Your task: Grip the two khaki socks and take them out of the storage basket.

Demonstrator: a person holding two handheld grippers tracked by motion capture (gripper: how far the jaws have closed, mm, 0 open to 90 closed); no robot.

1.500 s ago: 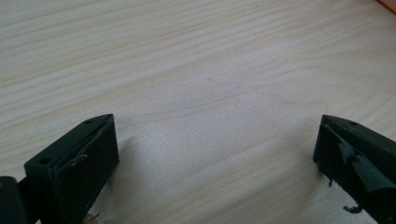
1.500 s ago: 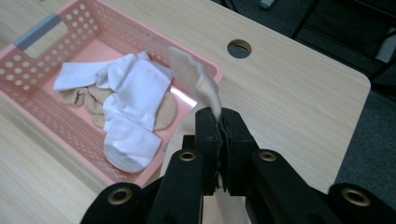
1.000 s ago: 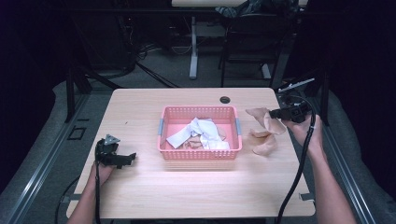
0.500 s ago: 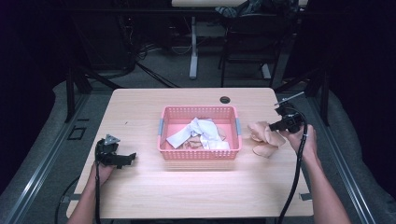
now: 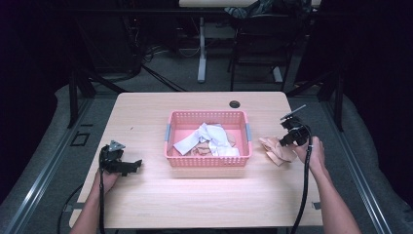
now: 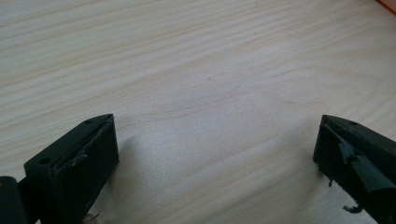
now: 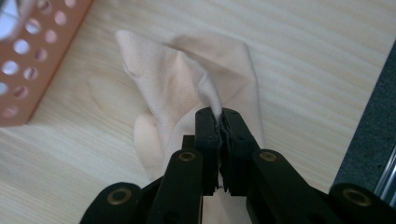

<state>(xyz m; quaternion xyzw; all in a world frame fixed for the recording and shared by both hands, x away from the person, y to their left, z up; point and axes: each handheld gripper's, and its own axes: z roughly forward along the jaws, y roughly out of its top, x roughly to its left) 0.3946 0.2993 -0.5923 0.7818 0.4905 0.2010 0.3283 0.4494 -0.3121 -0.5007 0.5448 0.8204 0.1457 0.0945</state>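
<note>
Right claw (image 5: 287, 138) has dropped from a raised hold to the desk (image 5: 146, 107) in the last second, its jaws pinched tight on a fold of the peach cloth (image 5: 275, 150), which now sits crumpled on the wood just right of the pink basket (image 5: 208, 117); likely setting it down outside the basket. Cloth is thin, soft and matte; basket is perforated plastic holding white and peach rags. Left claw (image 6: 215, 154) unchanged, jaws wide apart, empty over pale woodgrain.
</note>
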